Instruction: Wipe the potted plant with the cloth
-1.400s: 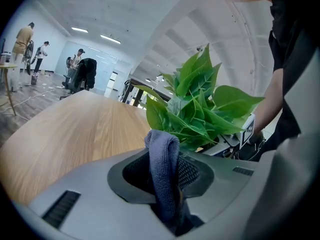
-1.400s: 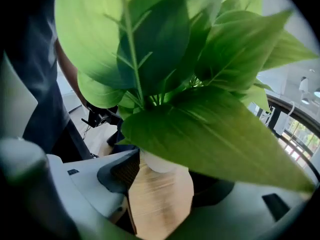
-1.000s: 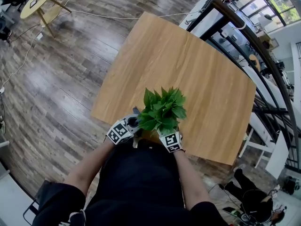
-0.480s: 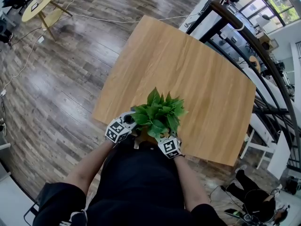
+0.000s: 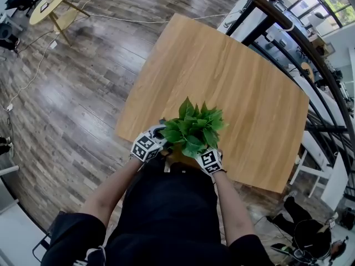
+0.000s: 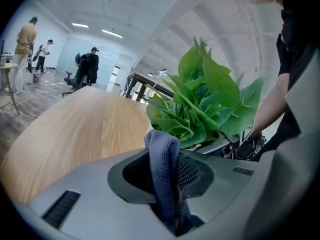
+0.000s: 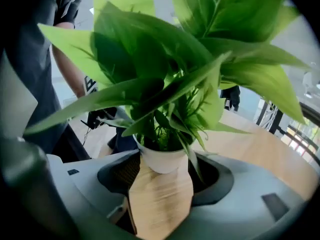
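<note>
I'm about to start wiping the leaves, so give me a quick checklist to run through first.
1. The cloth is clamped in the left tool: ok.
2. The cloth is near the leaves: ok.
3. The pot stands between the right tool's jaws: ok.
4. The right tool grips the pot firmly: cannot tell.
5. The pot is upright on the table: ok.

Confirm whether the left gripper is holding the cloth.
Yes, the blue-grey fabric cloth is pinched between the left gripper's jaws.
</note>
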`<act>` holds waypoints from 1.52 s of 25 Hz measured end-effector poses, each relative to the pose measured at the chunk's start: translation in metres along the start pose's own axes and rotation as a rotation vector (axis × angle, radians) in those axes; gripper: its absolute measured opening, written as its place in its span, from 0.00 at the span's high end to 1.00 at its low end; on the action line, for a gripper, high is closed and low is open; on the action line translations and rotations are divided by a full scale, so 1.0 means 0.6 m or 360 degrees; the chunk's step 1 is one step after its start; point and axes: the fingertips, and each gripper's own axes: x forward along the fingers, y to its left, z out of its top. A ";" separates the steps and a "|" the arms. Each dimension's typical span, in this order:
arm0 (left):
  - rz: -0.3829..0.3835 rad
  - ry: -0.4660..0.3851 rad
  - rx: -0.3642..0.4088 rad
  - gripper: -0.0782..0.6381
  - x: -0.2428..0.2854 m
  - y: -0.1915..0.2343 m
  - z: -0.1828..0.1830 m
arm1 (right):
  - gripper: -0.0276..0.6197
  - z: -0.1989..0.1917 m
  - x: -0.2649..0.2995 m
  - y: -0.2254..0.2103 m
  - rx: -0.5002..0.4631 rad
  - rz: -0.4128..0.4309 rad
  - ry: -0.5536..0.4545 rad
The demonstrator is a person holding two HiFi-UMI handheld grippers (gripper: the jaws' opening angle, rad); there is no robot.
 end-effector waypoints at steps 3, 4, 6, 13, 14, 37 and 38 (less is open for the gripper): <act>-0.0002 0.0013 0.0021 0.75 0.001 -0.006 0.000 | 0.52 -0.002 0.002 -0.002 0.0058 -0.0026 -0.0027; -0.0010 0.0016 0.0024 0.75 0.000 -0.009 -0.003 | 0.52 -0.003 0.003 0.000 0.0070 -0.0032 -0.0037; -0.0037 0.0030 0.0035 0.75 0.001 -0.022 -0.011 | 0.52 -0.005 0.004 0.001 0.0106 -0.0042 -0.0049; 0.0028 -0.0027 -0.0029 0.75 -0.001 -0.035 -0.033 | 0.52 -0.004 -0.002 0.002 0.0131 -0.0036 -0.0036; 0.0084 -0.0062 -0.0035 0.75 -0.005 -0.022 -0.027 | 0.52 -0.008 -0.002 0.004 0.0113 -0.0026 -0.0027; 0.0092 -0.0039 0.0044 0.75 -0.008 -0.043 -0.032 | 0.52 -0.012 -0.013 0.003 -0.0008 0.0031 -0.0015; 0.0101 -0.0031 0.0040 0.75 -0.008 -0.041 -0.034 | 0.52 -0.011 -0.012 0.002 -0.0011 0.0038 -0.0024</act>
